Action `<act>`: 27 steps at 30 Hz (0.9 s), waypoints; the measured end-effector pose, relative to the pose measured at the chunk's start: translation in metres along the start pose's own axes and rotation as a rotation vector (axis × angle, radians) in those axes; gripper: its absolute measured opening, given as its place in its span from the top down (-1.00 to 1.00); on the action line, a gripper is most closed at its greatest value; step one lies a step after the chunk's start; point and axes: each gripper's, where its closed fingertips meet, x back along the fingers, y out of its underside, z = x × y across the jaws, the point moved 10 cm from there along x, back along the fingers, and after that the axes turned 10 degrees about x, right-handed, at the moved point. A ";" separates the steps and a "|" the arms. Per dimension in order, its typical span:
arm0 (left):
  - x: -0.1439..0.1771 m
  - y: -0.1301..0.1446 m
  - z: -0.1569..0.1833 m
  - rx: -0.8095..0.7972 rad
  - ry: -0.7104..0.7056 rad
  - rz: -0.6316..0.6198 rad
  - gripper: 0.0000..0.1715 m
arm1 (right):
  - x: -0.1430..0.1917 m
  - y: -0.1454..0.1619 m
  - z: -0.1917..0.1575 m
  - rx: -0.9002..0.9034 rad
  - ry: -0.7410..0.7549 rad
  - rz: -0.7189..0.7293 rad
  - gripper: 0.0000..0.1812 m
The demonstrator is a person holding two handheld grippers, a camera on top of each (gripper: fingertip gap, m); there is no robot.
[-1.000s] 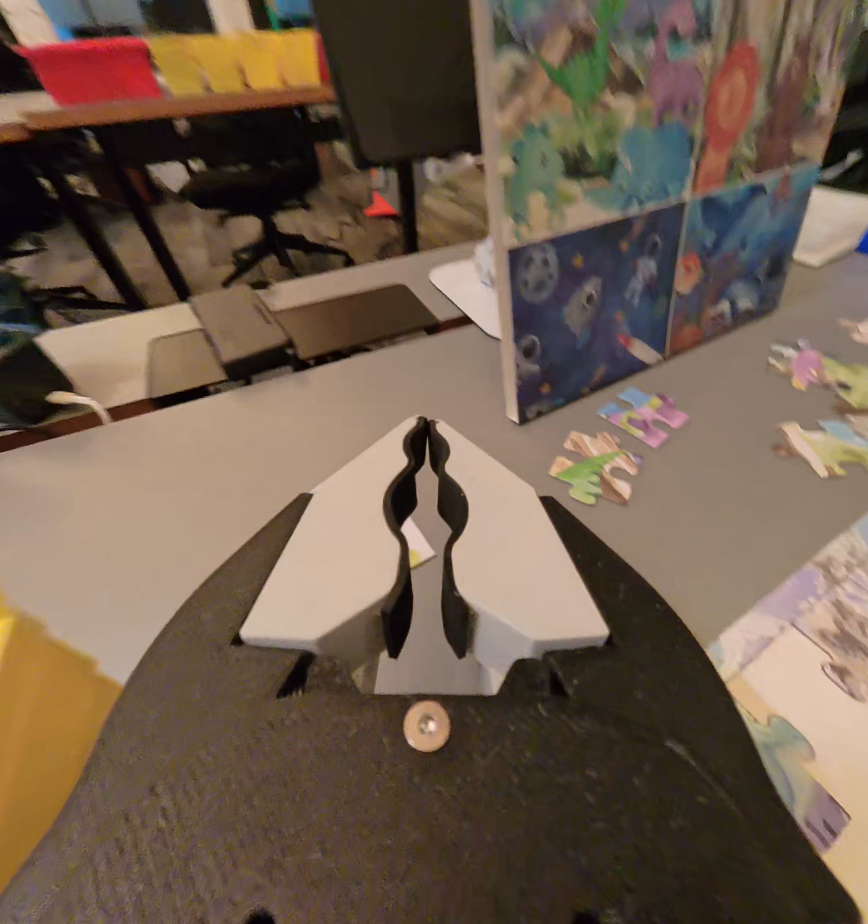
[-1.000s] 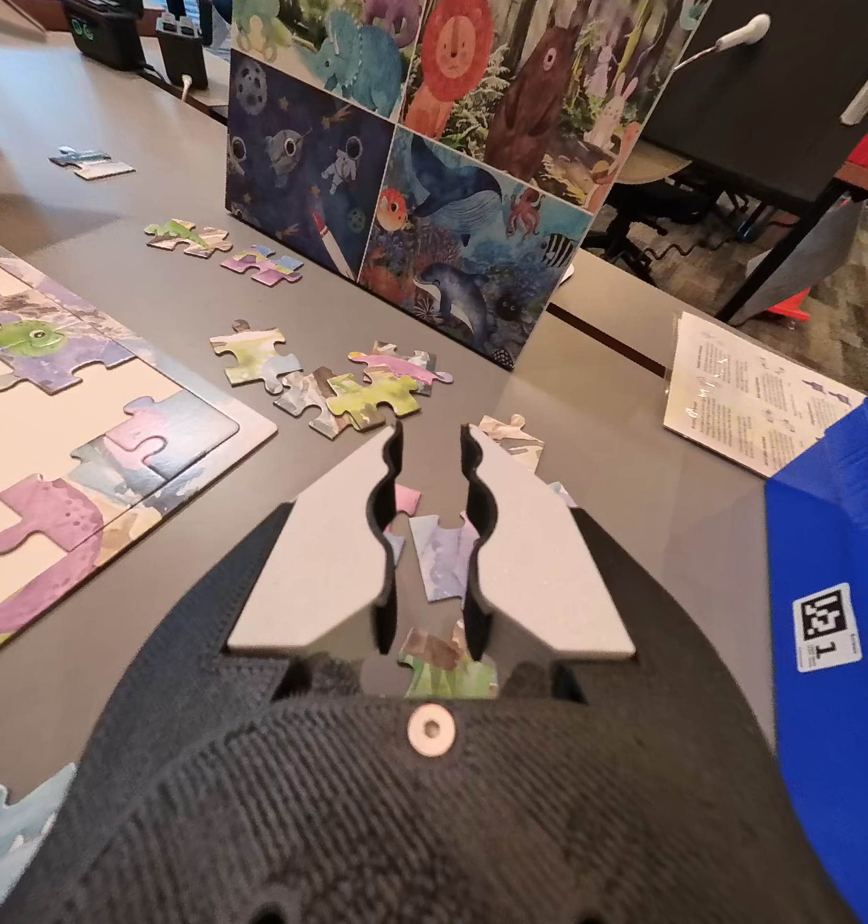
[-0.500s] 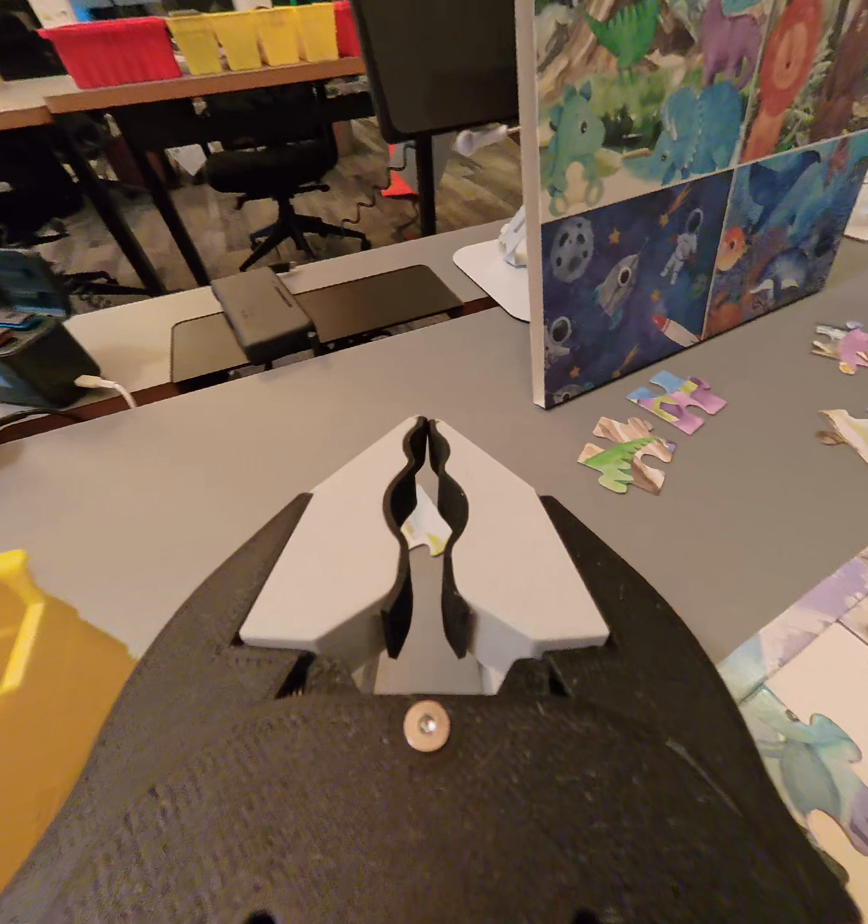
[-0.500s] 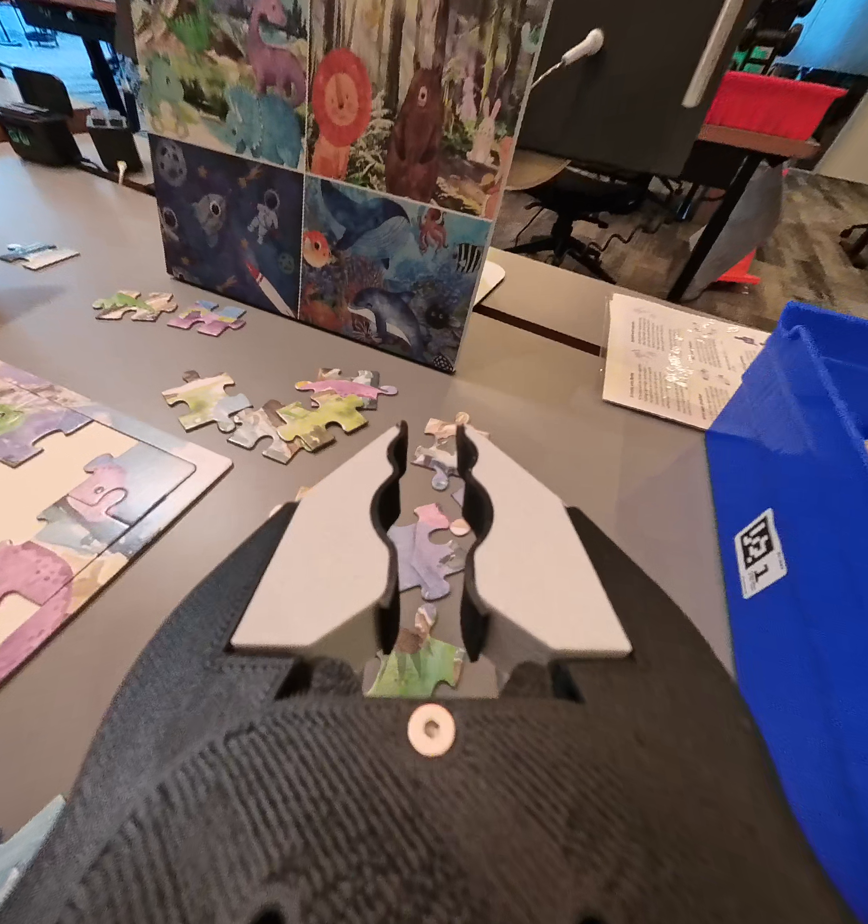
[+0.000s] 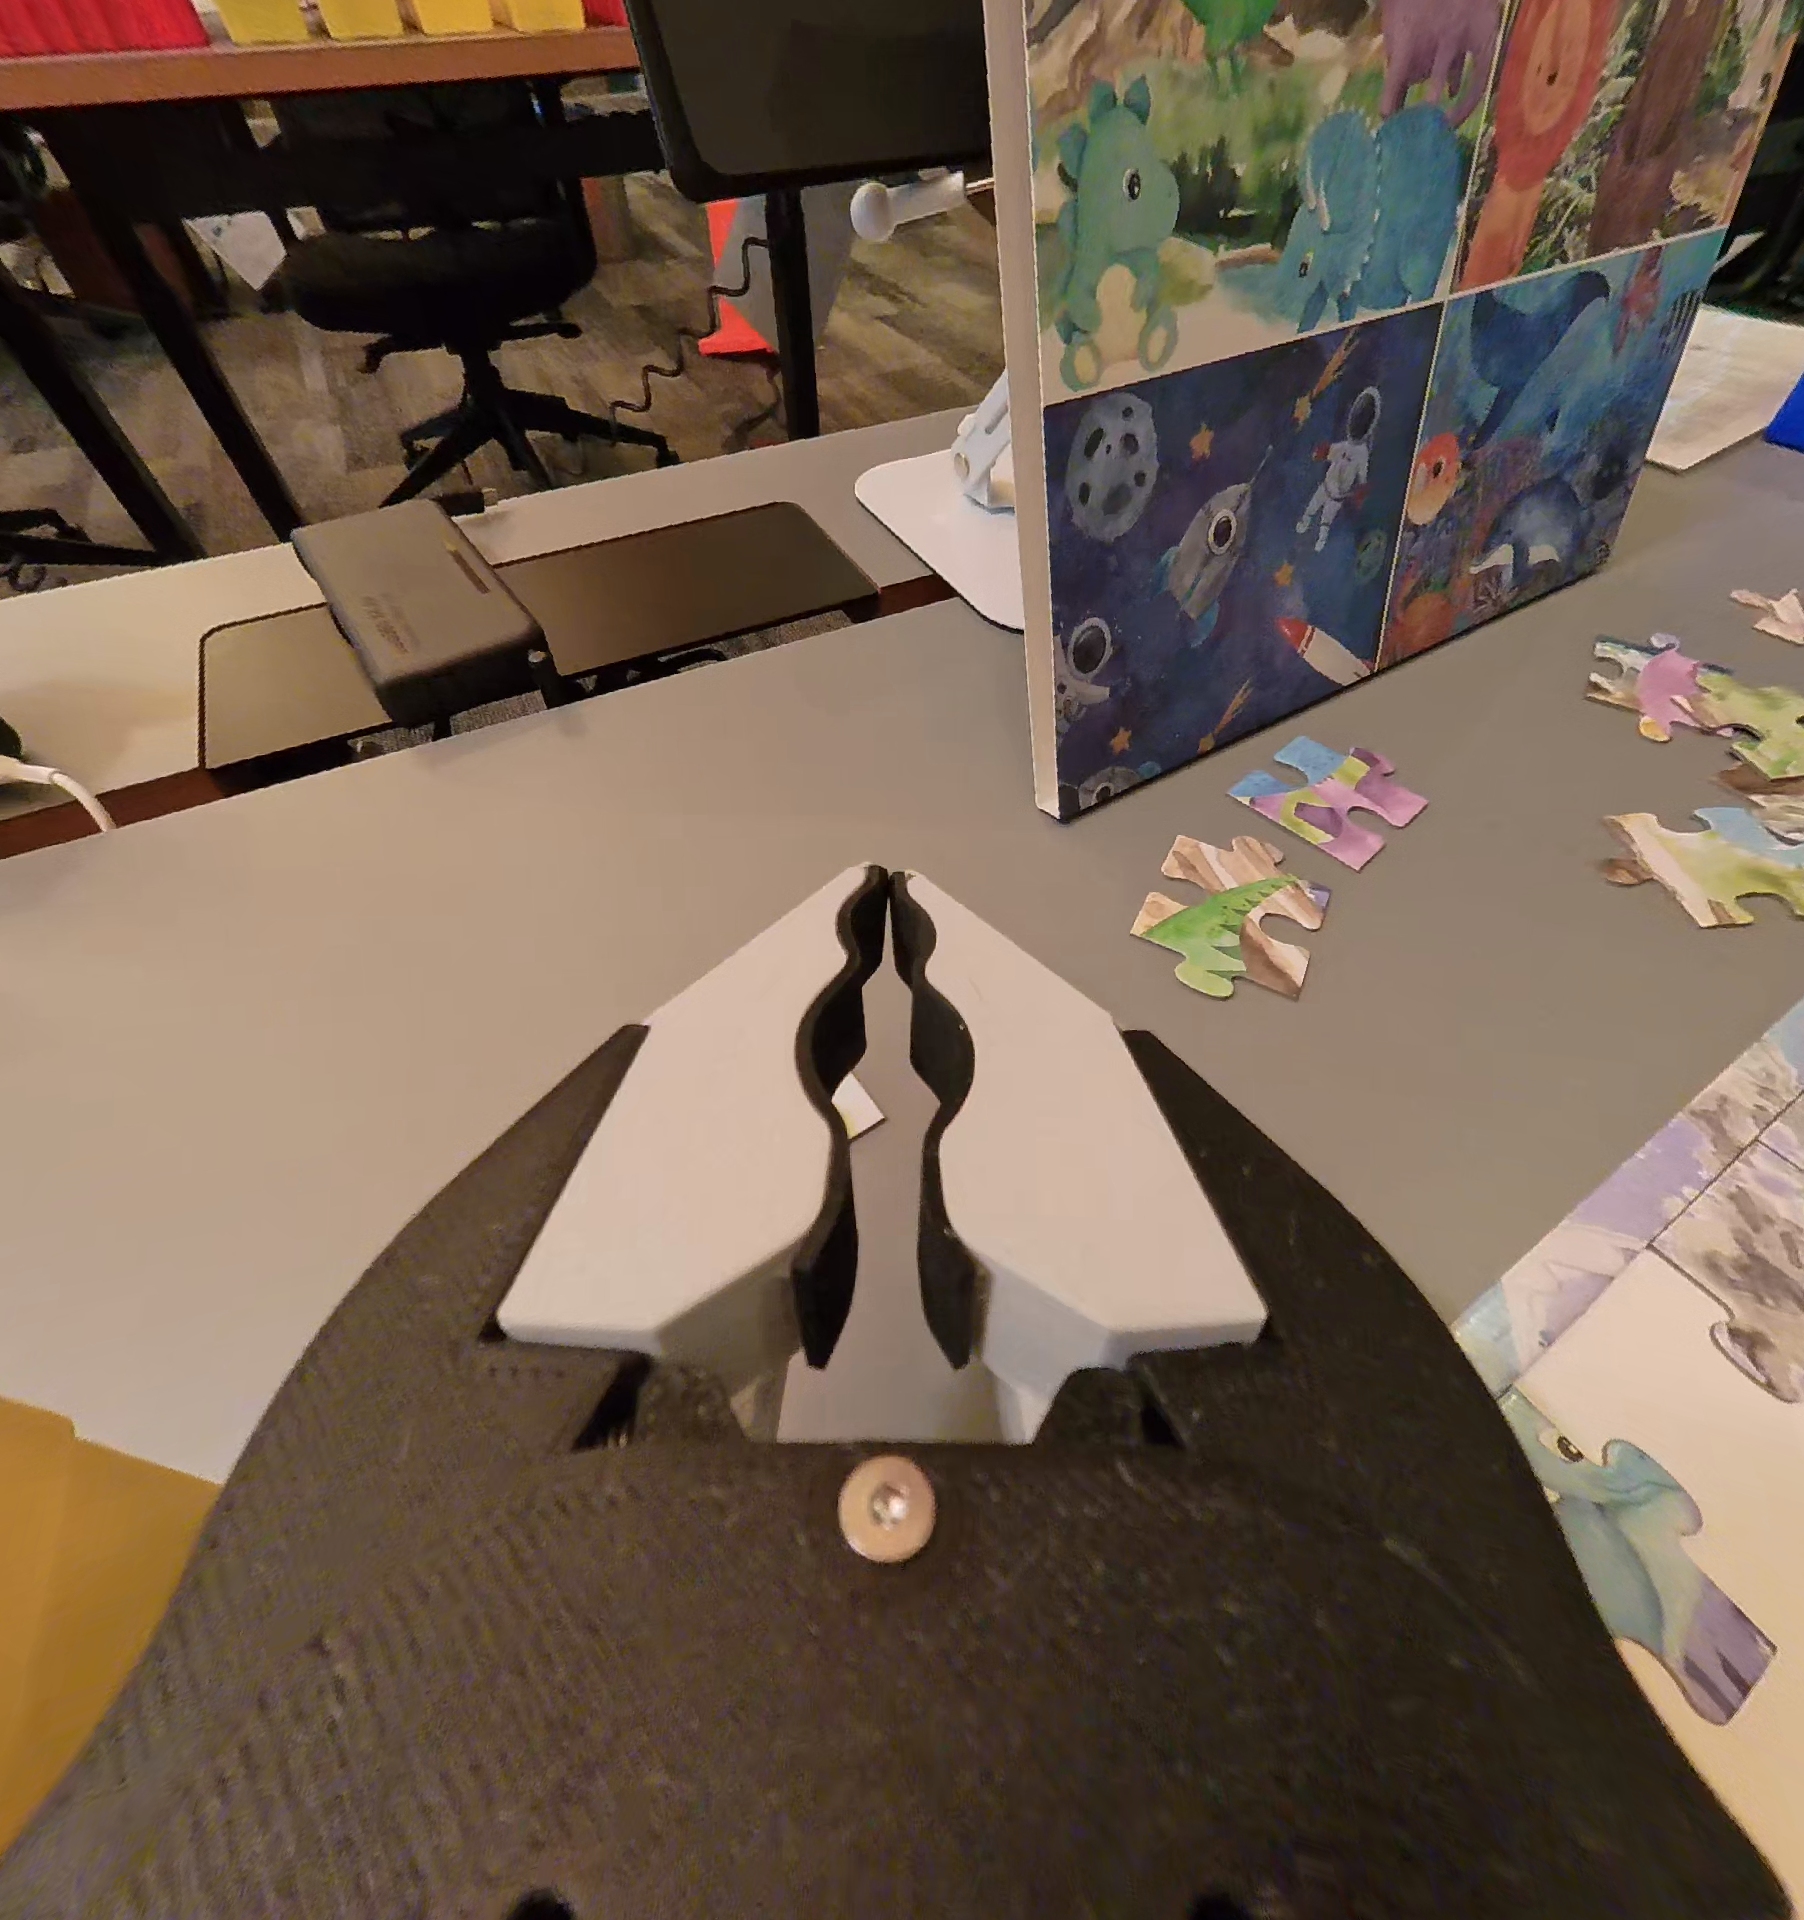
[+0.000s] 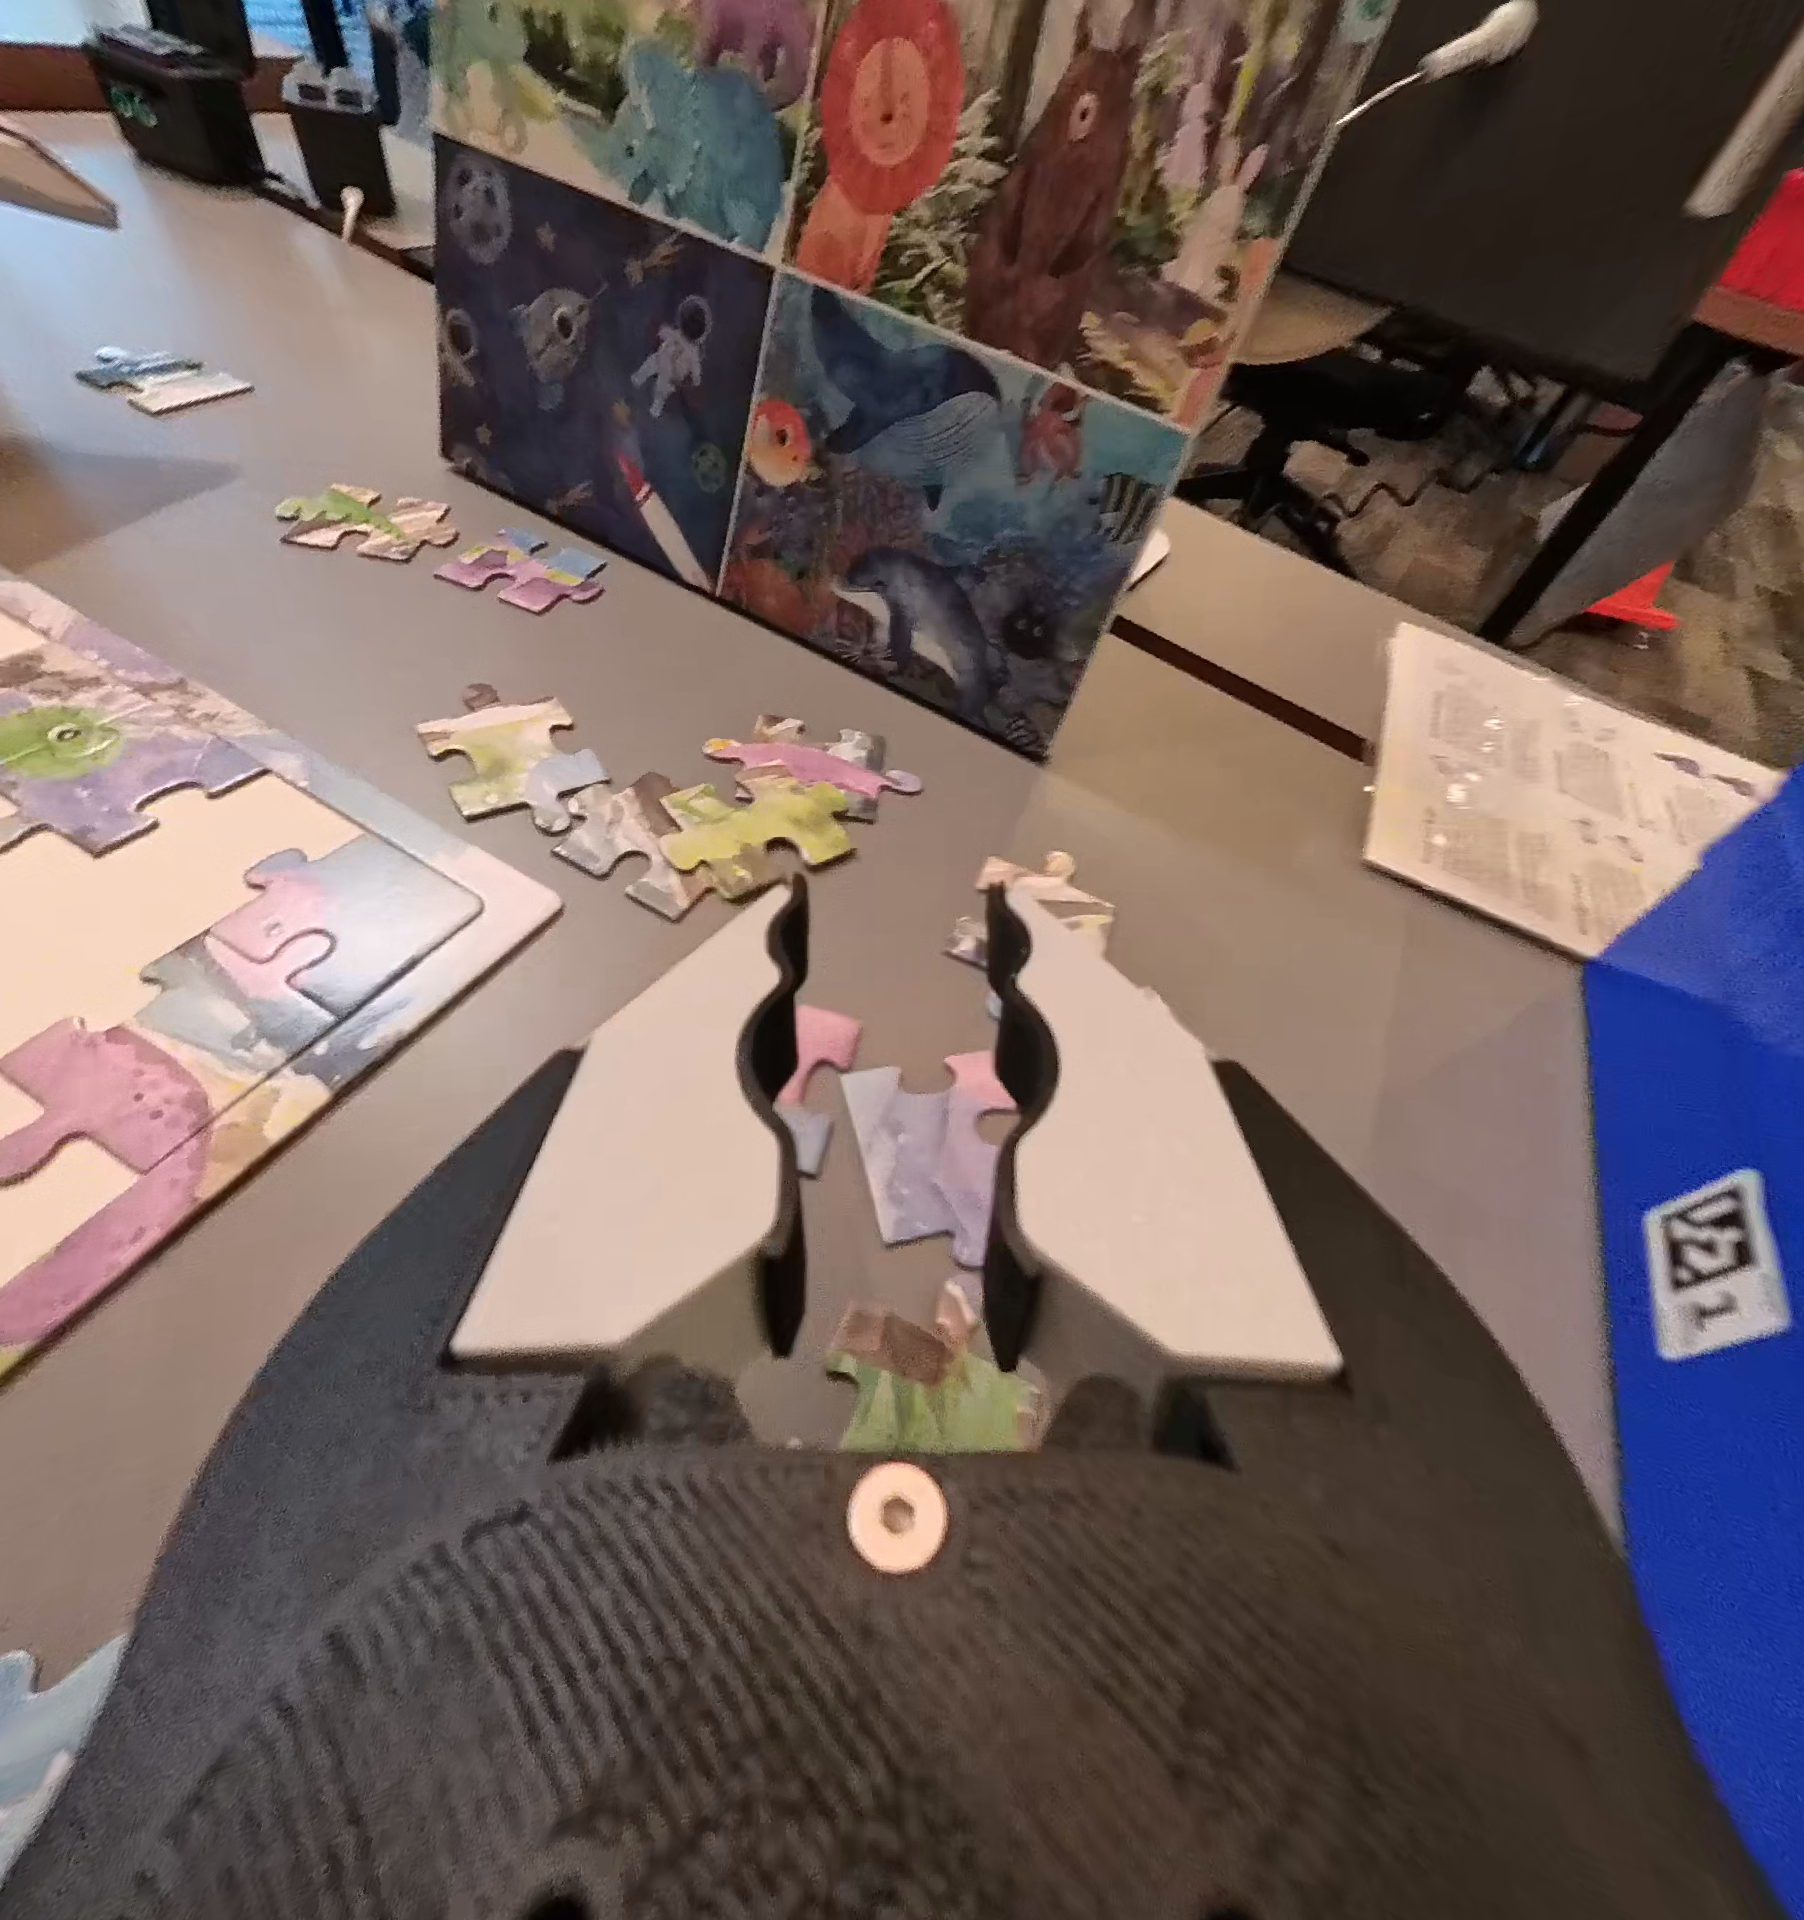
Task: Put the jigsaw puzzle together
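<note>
Lavender puzzle piece (image 6: 924, 1164) lies flat on the grey table (image 6: 1189, 831) directly under the right gripper (image 6: 893, 914), whose jaws stand apart, long axis running fore-aft. The left gripper (image 5: 890, 883), tips together on a pale scrap (image 5: 858, 1112), sits farther away; the puzzle board (image 6: 482, 904) lies beyond, leftward.

— Any writing to read here?
— A white sticker (image 6: 1713, 1262) with a square code mark, on the blue bin (image 6: 1739, 987) right of the picture board (image 6: 877, 364).
— Anything else?
— A printed sheet (image 6: 1542, 790) between board and bin, and a dark box (image 5: 415, 603) left of the board; both prints are too small to read.
</note>
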 end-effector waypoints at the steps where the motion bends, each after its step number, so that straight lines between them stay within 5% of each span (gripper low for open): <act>1: 0.000 0.000 0.000 0.001 0.005 -0.001 1.00 | -0.003 0.000 -0.003 0.005 -0.020 -0.006 0.63; 7: -0.003 0.001 0.003 -0.014 0.004 -0.023 1.00 | -0.034 -0.004 -0.018 -0.002 -0.089 -0.080 0.59; 11: -0.005 0.001 0.003 -0.015 0.007 -0.039 1.00 | -0.080 -0.015 -0.021 -0.035 -0.213 -0.223 0.32; 15: -0.006 0.001 0.003 -0.016 0.014 -0.048 1.00 | -0.117 -0.012 -0.022 -0.004 -0.268 -0.345 0.42; 16: -0.006 0.001 0.003 -0.018 0.015 -0.051 1.00 | -0.114 -0.012 -0.021 -0.042 -0.314 -0.357 0.70; 18: -0.007 0.002 0.004 -0.024 0.017 -0.056 1.00 | -0.103 -0.008 -0.017 -0.088 -0.363 -0.378 0.94; 24: -0.010 0.003 0.006 -0.039 0.021 -0.088 0.98 | -0.073 0.005 -0.003 -0.260 -0.447 -0.360 0.94; 27: -0.011 0.003 0.007 -0.051 0.019 -0.095 0.98 | -0.079 -0.011 -0.001 -0.197 -0.371 -0.204 0.81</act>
